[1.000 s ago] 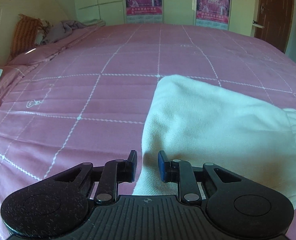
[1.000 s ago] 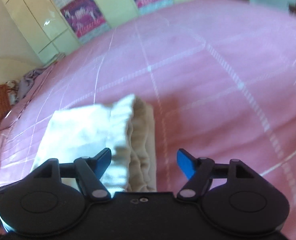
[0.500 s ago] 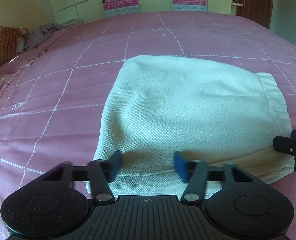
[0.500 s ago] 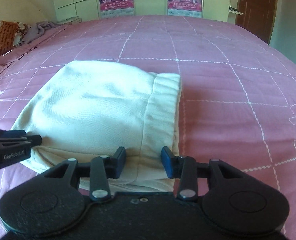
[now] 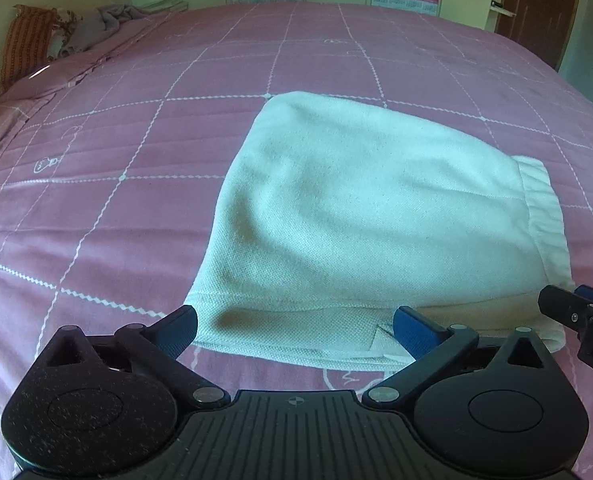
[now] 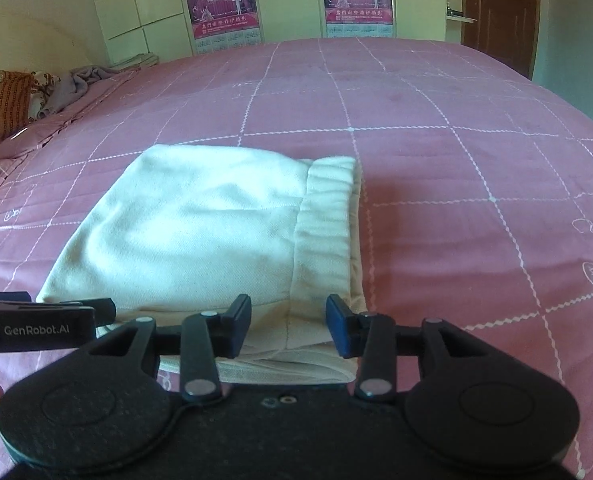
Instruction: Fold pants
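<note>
Pink quilted bedspread [image 5: 144, 208] with a white grid fills both views, and the folded cream pants [image 5: 360, 216] lie at its centre, elastic waistband [image 6: 328, 216] toward the right. At lower frame, the left gripper [image 5: 295, 330] has its jaws spread wide, straddling the near folded edge and gripping nothing. The right gripper [image 6: 288, 330] has its jaws moderately open either side of the waistband corner, not closed on it.

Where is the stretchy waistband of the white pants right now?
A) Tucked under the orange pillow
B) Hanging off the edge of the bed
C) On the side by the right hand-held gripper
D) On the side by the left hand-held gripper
C: the ribbed waistband runs along the edge of the folded pants just ahead of the right hand-held gripper, flat on the pink bedspread.
</note>
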A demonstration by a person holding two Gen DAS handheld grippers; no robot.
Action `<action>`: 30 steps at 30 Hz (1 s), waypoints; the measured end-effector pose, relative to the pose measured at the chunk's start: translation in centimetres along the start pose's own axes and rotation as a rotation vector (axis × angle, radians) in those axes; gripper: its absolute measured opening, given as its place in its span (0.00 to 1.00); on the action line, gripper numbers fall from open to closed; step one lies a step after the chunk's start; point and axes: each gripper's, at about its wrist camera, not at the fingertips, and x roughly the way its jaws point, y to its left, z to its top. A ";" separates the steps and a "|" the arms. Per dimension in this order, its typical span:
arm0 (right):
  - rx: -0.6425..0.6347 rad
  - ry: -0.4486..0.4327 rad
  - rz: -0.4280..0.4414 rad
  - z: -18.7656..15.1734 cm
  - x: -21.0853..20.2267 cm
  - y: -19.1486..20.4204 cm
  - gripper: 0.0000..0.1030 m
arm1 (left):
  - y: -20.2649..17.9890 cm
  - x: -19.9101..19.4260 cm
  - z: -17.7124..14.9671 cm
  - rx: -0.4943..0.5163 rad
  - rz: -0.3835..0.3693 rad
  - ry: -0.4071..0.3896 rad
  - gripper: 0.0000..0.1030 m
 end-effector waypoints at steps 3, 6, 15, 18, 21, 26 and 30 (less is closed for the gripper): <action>0.028 0.002 0.017 0.0 -0.3 -0.1 0.44 | -0.3 -1.1 -0.3 0.068 0.041 -0.026 1.00; 0.020 0.018 0.005 -0.4 -0.2 0.3 0.48 | -0.4 -2.6 -0.8 0.091 0.094 -0.070 1.00; 0.057 -0.014 0.019 -1.1 -2.6 0.3 0.70 | 0.3 -6.0 -1.3 0.069 0.049 -0.129 1.00; -0.001 0.012 0.006 -1.3 -3.0 0.9 0.71 | 0.4 -6.9 -1.5 0.074 0.054 -0.136 1.00; 0.024 -0.021 0.013 -1.5 -4.4 0.6 0.71 | 0.4 -8.4 -2.2 0.079 0.071 -0.164 1.00; -0.012 -0.014 0.038 -2.0 -6.3 0.6 0.73 | -0.2 -11.0 -3.4 0.148 0.072 -0.215 1.00; -0.063 -0.009 0.060 -2.8 -8.2 1.3 0.73 | 0.0 -13.4 -4.6 0.145 0.030 -0.225 1.00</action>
